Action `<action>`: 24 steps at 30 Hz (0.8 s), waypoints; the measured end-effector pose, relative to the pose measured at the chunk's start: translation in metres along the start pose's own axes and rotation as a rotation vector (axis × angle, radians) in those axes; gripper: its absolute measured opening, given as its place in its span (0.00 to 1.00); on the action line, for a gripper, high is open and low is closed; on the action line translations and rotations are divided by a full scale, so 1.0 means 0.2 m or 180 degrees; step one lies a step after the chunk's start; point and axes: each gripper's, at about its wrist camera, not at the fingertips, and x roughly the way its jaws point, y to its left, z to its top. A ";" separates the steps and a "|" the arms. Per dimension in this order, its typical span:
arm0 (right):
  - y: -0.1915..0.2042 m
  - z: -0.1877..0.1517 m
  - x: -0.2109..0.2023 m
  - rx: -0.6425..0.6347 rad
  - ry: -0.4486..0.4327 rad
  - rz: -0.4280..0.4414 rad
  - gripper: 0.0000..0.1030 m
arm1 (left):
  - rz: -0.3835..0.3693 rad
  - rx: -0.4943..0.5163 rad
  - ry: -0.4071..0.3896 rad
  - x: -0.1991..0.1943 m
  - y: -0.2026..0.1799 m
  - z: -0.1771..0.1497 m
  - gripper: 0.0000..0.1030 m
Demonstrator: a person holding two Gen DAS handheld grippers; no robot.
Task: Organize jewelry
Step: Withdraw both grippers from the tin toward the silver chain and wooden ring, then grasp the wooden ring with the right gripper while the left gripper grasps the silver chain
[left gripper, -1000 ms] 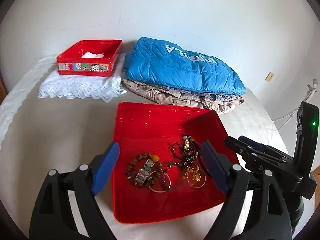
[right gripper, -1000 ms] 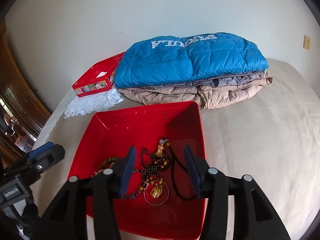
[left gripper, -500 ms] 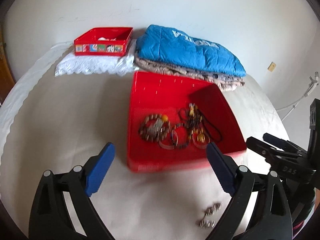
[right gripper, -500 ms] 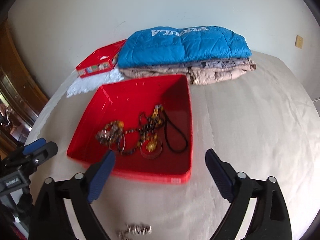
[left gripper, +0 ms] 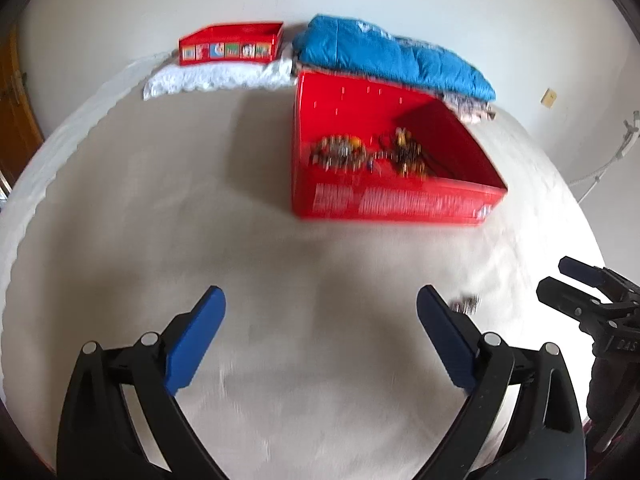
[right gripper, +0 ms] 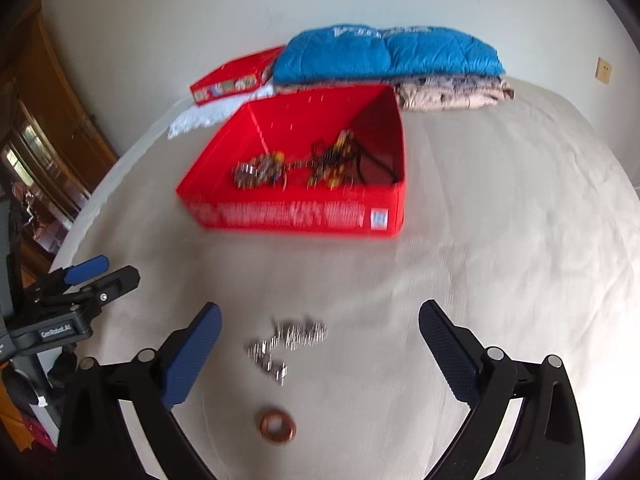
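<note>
A red box (left gripper: 400, 204) (right gripper: 296, 216) sits on the bed and holds a tangle of bead bracelets and necklaces (left gripper: 372, 154) (right gripper: 296, 166). A silver metal bracelet (right gripper: 286, 340) lies loose on the sheet in front of the box, between my right fingers; a bit of it shows in the left wrist view (left gripper: 464, 304). A brown ring (right gripper: 278, 428) lies nearer still. My left gripper (left gripper: 320, 336) is open and empty, well back from the box. My right gripper (right gripper: 320, 344) is open and empty, above the silver bracelet.
A smaller red tin (left gripper: 232, 46) (right gripper: 236, 76) rests on white lace cloth (left gripper: 216, 76) at the back left. Folded blue jacket (left gripper: 388, 56) (right gripper: 384, 54) on other clothes lies behind the box. A wooden cabinet (right gripper: 44, 132) stands left of the bed.
Both grippers have pulled back and away from the red box, which now looks smaller and farther. The right gripper opened wide. The silver bracelet and brown ring have come into view.
</note>
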 end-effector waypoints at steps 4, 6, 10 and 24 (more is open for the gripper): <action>0.02 -0.12 -0.01 -0.0031 0.0074 0.0077 0.96 | -0.0043 -0.0034 0.0094 0.00 0.02 -0.11 0.93; 0.04 -0.17 -0.01 -0.0041 0.0096 0.0096 0.96 | -0.0027 -0.0054 0.0093 0.00 0.02 -0.16 0.93; 0.08 -0.24 -0.03 -0.0065 0.0119 0.0211 0.96 | -0.0044 -0.0108 0.0111 -0.02 0.04 -0.24 0.93; 0.09 -0.35 0.08 0.0087 0.0480 0.0437 0.70 | 0.0027 -0.0078 0.0034 -0.11 0.04 -0.36 0.93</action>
